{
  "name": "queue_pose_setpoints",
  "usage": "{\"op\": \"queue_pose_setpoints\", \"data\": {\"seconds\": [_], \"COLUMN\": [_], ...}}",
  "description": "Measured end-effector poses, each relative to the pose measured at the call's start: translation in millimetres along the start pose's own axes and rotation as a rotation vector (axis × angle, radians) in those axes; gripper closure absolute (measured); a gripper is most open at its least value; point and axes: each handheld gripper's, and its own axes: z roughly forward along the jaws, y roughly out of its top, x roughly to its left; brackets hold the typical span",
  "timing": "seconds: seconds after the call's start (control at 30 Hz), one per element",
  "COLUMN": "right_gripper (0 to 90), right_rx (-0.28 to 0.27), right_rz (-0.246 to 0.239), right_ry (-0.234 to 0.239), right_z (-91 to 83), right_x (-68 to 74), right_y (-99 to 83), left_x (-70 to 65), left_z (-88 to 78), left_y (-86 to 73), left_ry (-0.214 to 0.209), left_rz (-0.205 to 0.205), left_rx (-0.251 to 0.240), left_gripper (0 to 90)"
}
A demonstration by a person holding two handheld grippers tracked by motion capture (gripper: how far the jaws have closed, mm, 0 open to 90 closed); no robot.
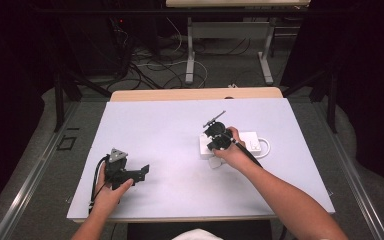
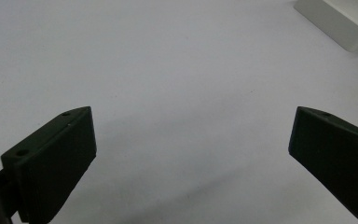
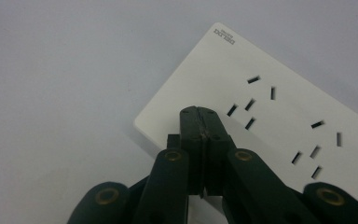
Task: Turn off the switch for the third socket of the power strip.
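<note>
The white power strip [image 3: 279, 116] lies right of centre on the table [image 1: 155, 130]. Over its end, the right gripper [image 3: 200, 112] is closed, empty. It's probably rigid, light, slick-faced: grasp across its edges. The left gripper [image 2: 191, 140] gapes apart.

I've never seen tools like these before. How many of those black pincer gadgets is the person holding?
2. The left gripper sits at the table's near left, jaws wide open. The right gripper is at the right, jaws shut, tips over the white power strip.
</note>
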Motion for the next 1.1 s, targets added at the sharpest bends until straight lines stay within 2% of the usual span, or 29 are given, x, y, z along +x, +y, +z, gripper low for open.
{"op": "queue_pose_setpoints", "data": {"seconds": [0.07,0.17,0.2,0.23,0.27,0.3,0.43,0.47,0.53,0.83,0.9,0.93,1.0,1.1], "right_gripper": [90.0,90.0,90.0,90.0,90.0,90.0,90.0,90.0,90.0,90.0,90.0,90.0,90.0,90.0], "right_rx": [0.017,-0.005,0.038,0.038,-0.012,-0.037,-0.004,0.001,-0.013,-0.004,-0.004,0.035,-0.025,-0.004], "right_rz": [0.004,0.004,0.006,0.006,0.024,0.024,0.013,0.023,0.016,0.015,0.011,0.008,0.013,0.008], "right_ry": [-0.002,-0.005,-0.013,-0.013,0.007,0.012,0.008,0.004,0.012,0.008,0.023,0.006,0.009,0.011], "right_z": [-1.0,0.6,-2.3,-2.3,0.7,2.2,0.0,-0.4,0.8,1.2,2.9,0.5,4.2,2.9], "right_x": [0.1,-0.3,-2.1,-2.1,-3.9,-4.8,-4.6,-3.8,-5.0,-4.2,-4.2,-2.0,-0.4,-2.0], "right_y": [0.4,-0.5,0.3,0.3,-1.4,-2.2,-1.4,-1.6,-1.7,-1.7,-1.9,-0.7,-2.7,-2.1], "left_x": [0.0,0.0,0.0,0.2,0.2,0.2,0.2,0.0,0.2,-0.3,-0.5,-0.7,-0.3,0.0], "left_z": [0.0,0.0,0.1,-0.1,-0.1,0.0,0.4,0.4,-0.2,0.5,0.6,0.6,0.4,1.0], "left_y": [0.0,0.0,0.0,0.0,0.0,0.0,0.1,0.2,0.6,0.3,0.3,0.2,0.2,-0.2], "left_ry": [0.0,0.0,0.0,-0.001,-0.001,-0.001,-0.002,-0.002,-0.007,-0.006,-0.007,-0.007,-0.007,-0.004], "left_rz": [-0.001,-0.001,-0.001,0.004,0.004,0.003,0.005,0.005,0.009,0.004,0.004,0.003,0.006,0.004], "left_rx": [-0.001,-0.001,-0.001,0.003,0.003,0.003,0.003,0.004,0.012,0.01,0.009,0.008,0.01,0.006], "left_gripper": [0.8,0.8,0.8,0.8,0.8,0.8,0.8,0.8,0.8,0.8,0.8,0.8,0.8,0.8]}}
